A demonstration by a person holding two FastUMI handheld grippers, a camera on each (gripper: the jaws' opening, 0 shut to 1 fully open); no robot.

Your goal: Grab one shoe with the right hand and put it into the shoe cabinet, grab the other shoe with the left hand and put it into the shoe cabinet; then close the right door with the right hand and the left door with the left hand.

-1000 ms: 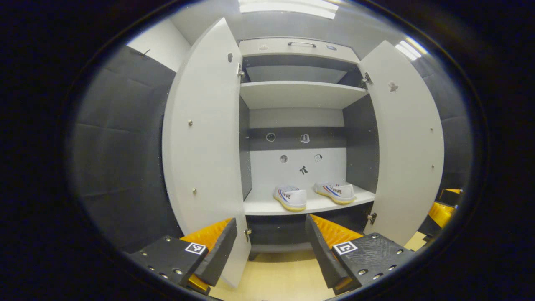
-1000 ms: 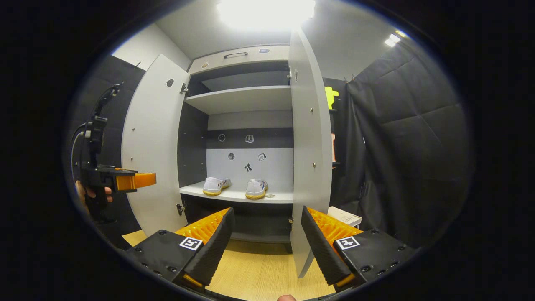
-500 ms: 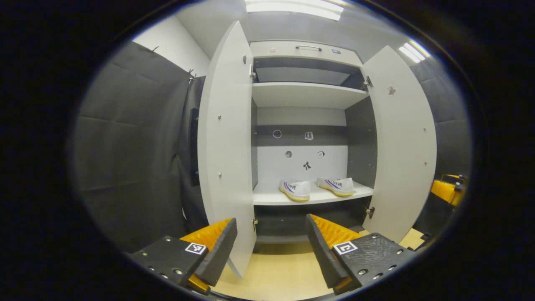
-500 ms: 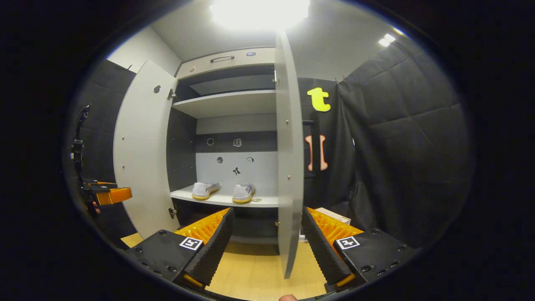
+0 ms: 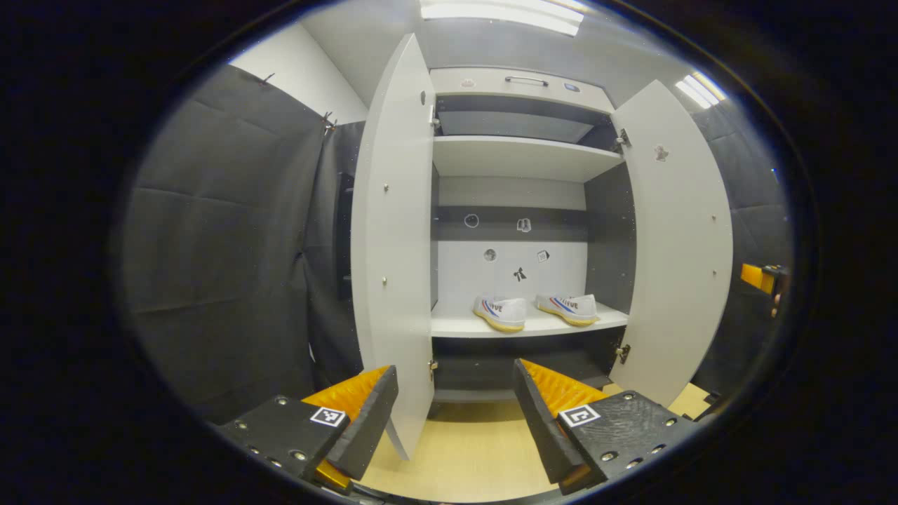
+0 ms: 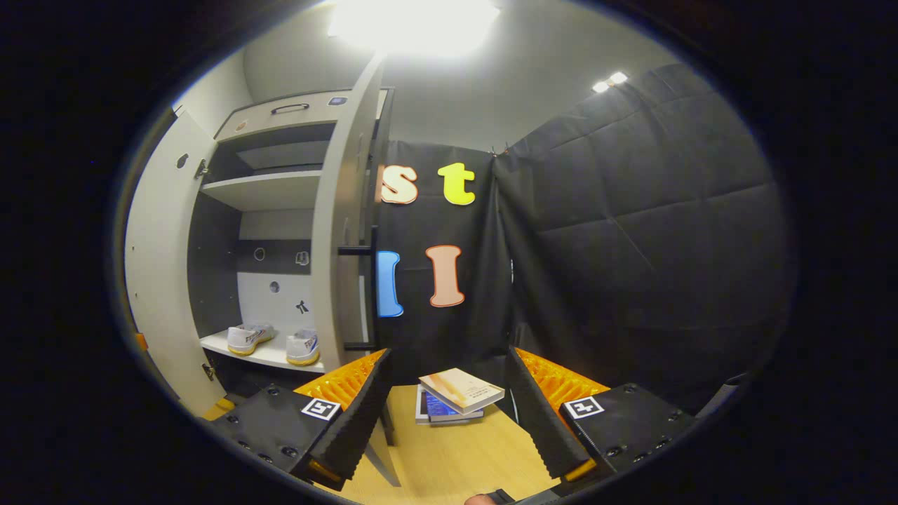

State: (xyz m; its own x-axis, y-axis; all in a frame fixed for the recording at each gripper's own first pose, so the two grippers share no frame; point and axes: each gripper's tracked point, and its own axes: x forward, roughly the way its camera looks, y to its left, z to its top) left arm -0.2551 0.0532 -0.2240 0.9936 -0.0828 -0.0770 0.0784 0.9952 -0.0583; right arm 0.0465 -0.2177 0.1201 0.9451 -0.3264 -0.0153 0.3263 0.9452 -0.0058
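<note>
Both shoes (image 5: 537,311) on cabinet shelf (image 5: 456,326) — well ahead of left hand-held gripper (image 5: 454,407), released; right hand-held gripper (image 6: 445,403) released — right door (image 6: 335,245) just ahead-left.

The left hand-held gripper (image 5: 454,410) has two wedge-shaped fingers (image 5: 365,421) faced with ribbed pads, each set on a flat plate studded with round screws and bearing a small square black-and-white marker near its inner edge. The right hand-held gripper (image 6: 446,414) is built alike: the same ridged finger faces, screw-dotted plates and one square marker per side.
</note>
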